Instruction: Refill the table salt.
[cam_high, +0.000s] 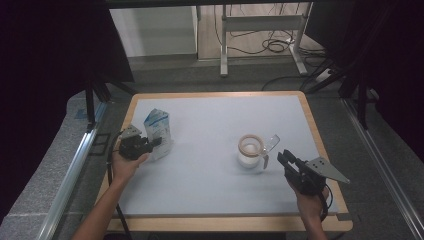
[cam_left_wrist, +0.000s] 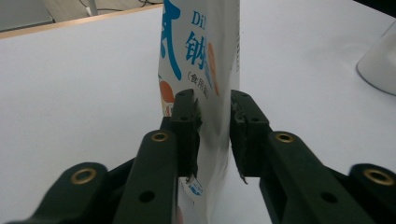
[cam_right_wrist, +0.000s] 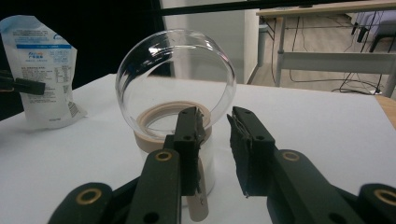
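Observation:
A white stand-up pouch (cam_high: 159, 127) with blue print stands at the table's left. My left gripper (cam_high: 156, 142) reaches it from the left. In the left gripper view the pouch (cam_left_wrist: 201, 46) sits between the jaws of that gripper (cam_left_wrist: 215, 105), which look slightly parted and not pressing it. A glass jar (cam_high: 250, 150) with a beige rim stands right of centre, its clear round lid (cam_high: 272, 142) tipped open. My right gripper (cam_high: 284, 159) is just right of it, open. In the right gripper view the jar (cam_right_wrist: 175, 121) and lid (cam_right_wrist: 177, 70) rise behind that gripper (cam_right_wrist: 215, 121), with nothing between the jaws.
The white mat (cam_high: 210, 180) covers a wooden-edged table (cam_high: 320, 145). Beyond the far edge stand a metal desk frame (cam_high: 260, 25) and loose cables (cam_high: 275, 45) on the floor. Dark curtains flank both sides.

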